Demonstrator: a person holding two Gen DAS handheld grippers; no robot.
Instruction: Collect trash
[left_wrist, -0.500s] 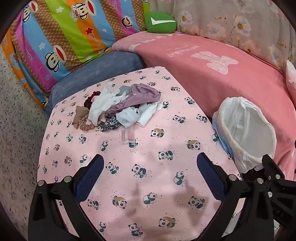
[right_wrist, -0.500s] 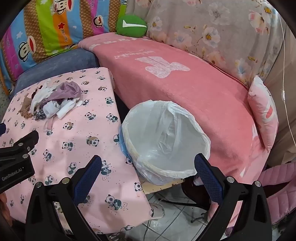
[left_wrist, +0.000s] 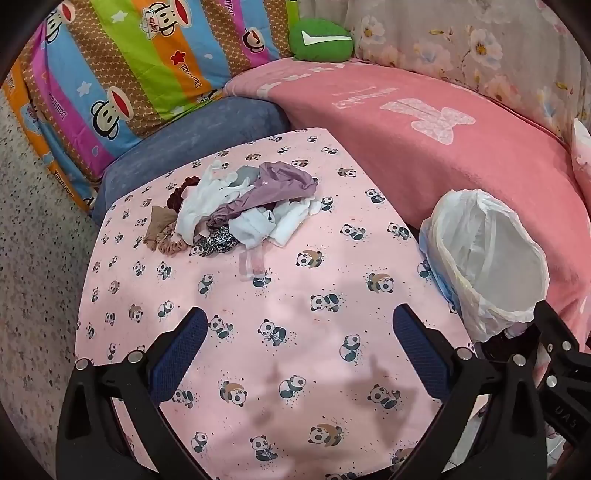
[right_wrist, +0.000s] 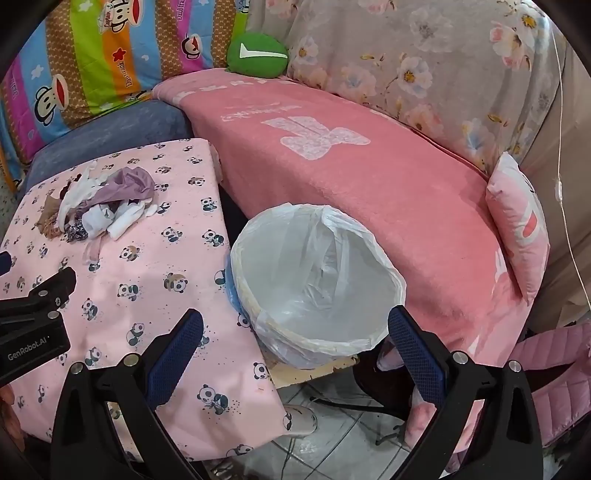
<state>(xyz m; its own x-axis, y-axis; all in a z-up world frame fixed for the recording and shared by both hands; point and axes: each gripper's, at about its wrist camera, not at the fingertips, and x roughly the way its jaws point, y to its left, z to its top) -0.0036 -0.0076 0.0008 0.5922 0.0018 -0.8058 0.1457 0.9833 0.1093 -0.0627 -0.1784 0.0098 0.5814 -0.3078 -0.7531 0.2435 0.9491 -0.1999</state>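
Left wrist, panda-print tablecloth (left_wrist: 332, 258), pink sofa (left_wrist: 461, 155)

One pile of trash (left_wrist: 243, 210) lies on one counter (left_wrist: 295, 350), toward twelve o'clock in the left wrist view. One lined bin (right_wrist: 319, 284) stands at its three o'clock edge. Two grippers show: the left gripper (left_wrist: 295, 354) and the right gripper (right_wrist: 295, 350), each with two jaws spread apart. One green cushion (right_wrist: 257, 55) sits at twelve o'clock.

Green cushion (left_wrist: 320, 39) on pink sofa cover (left_wrist: 424, 147); panda tablecloth (left_wrist: 277, 369); striped monkey-print blanket (left_wrist: 122, 70).
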